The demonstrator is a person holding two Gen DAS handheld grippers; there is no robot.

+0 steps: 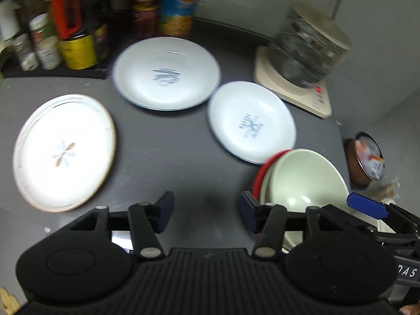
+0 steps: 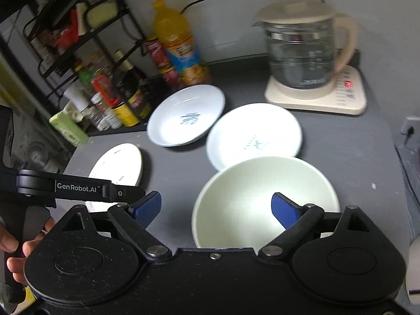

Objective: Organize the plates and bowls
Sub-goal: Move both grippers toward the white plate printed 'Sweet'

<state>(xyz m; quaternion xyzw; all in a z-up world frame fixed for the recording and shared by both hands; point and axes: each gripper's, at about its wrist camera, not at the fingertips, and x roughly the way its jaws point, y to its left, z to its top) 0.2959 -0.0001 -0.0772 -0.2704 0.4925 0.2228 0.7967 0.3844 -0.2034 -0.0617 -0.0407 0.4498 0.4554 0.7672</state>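
Note:
On the dark grey table lie a cream plate with a flower (image 1: 64,149) (image 2: 118,165) at the left and two white deep plates with blue print, one at the back (image 1: 166,72) (image 2: 186,115), one to its right (image 1: 252,122) (image 2: 254,134). A pale green bowl (image 1: 302,178) (image 2: 262,199) sits nested in a red-rimmed bowl (image 1: 258,173) at the front right. My left gripper (image 1: 207,211) stands open above bare table, just left of the bowls. My right gripper (image 2: 216,207) is wide open above the green bowl's left rim, its pads touching nothing.
A glass kettle on a cream base (image 1: 304,52) (image 2: 302,60) stands at the back right. Bottles and jars (image 1: 73,47) (image 2: 181,44) and a black wire rack (image 2: 78,39) line the back left. A round tin (image 1: 367,160) sits at the right edge. A hand (image 2: 13,246) shows at the left.

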